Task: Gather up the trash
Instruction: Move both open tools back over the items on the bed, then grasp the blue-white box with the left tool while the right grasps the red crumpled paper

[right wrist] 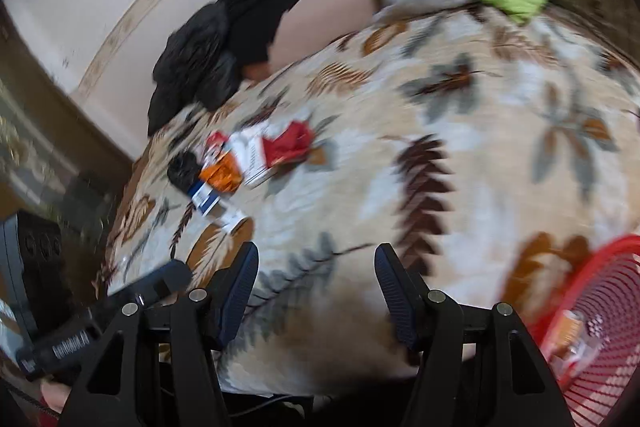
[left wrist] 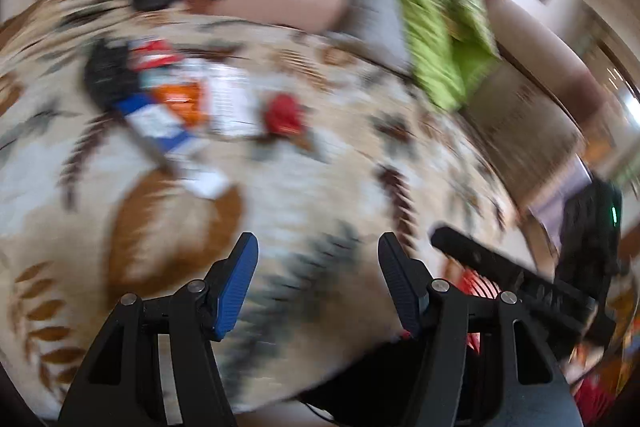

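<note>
Wrappers (right wrist: 240, 163), seemingly heaped, on leaf-print bedspread (right wrist: 400, 195)

Left gripper (left wrist: 318, 247), black frame with blue ribbed pads, seen angled downward; jaws parted, nothing held between pads. Right gripper (right wrist: 316, 257), black frame with dark blue ribbed pads, likewise angled downward; jaws parted, gap empty. Each gripper glimpsed at edge of other's view, blurred. Both views smeared by motion. Bit of hand visible at lower left corner of right wrist view.
</note>
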The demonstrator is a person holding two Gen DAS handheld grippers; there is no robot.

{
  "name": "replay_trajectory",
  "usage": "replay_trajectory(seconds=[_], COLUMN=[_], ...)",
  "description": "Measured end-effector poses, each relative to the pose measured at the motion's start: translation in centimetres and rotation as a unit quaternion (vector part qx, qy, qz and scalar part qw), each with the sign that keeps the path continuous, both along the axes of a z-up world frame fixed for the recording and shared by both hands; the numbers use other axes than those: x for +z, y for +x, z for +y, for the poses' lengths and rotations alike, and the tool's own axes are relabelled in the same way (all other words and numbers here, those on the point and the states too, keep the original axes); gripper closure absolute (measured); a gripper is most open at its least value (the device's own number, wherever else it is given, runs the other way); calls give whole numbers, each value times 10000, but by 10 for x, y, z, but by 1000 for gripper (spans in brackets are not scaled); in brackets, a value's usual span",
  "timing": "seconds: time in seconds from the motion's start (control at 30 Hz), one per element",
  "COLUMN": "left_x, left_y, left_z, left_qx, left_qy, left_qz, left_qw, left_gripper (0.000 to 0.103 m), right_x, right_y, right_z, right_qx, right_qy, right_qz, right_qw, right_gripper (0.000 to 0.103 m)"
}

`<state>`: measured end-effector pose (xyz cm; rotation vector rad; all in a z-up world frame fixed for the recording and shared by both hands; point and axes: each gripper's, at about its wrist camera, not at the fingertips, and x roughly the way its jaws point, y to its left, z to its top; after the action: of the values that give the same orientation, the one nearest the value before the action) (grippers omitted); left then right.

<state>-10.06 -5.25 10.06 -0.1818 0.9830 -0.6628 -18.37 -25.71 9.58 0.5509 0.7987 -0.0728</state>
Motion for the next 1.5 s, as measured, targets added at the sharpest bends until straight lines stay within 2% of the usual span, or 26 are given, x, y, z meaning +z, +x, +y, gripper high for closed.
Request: replay_trajectory(seconds=[0.07,0.13,0.27,0.47,0.63,0.7,0.73,0.83,0.97,1.03,1.13,1.2,1.27,1.37,1.43,1.5], left_x=[-3,-7,-19,-43,-68,-74,-77,-78,-72,-66,-54,-48,-49,-53,-56,-58], left_y=[22,41,82,132,157,157,156,149,122,100,75,65,62,68,73,76], left_z=[24,41,57,33,14,16,18,27,47,61,75,76,72,69,72,75], left_qx=[487,868,1430,1612,1858,1856,1829,1704,1469,1325,1203,1147,1060,1070,1120,1164], left_qy=[-62,-82,-124,-10,502,628,683,631,525,326,15,-44,-6,-153,-230,-374], left_qz=[148,273,610,1065,1193,1140,1085,879,694,645,352,100,-74,-46,-85,-24], left_qw=[9987,9958,9878,9812,9740,9740,9747,9794,9853,9885,9921,9933,9943,9941,9934,9925], left_gripper=[42,42,41,40,40,44,52,59,59,60,60,60,60,61,61,61], right_x=[-7,-6,-10,-7,-7,-8,-9,-13,-19,-20,-22,-26,-32,-47,-57,-69], right_y=[13,15,16,10,6,5,5,9,21,30,53,78,100,136,157,173], right_z=[12,17,20,16,10,7,6,2,1,2,-1,-9,-16,-25,-32,-38], right_qx=[80,125,162,118,66,59,55,39,104,191,240,120,-28,-249,-430,-663], right_qy=[-125,-150,-183,-226,-145,-69,-14,211,489,510,680,910,1139,1451,1594,1626], right_qz=[129,59,80,-28,-102,-101,-91,-32,143,231,221,209,297,457,512,614], right_qw=[9998,9998,9997,9997,9998,9999,9999,9998,9986,9982,9972,9956,9930,9880,9850,9825], right_gripper=[38,38,38,38,38,38,38,38,38,38,38,38,38,38,45,47])
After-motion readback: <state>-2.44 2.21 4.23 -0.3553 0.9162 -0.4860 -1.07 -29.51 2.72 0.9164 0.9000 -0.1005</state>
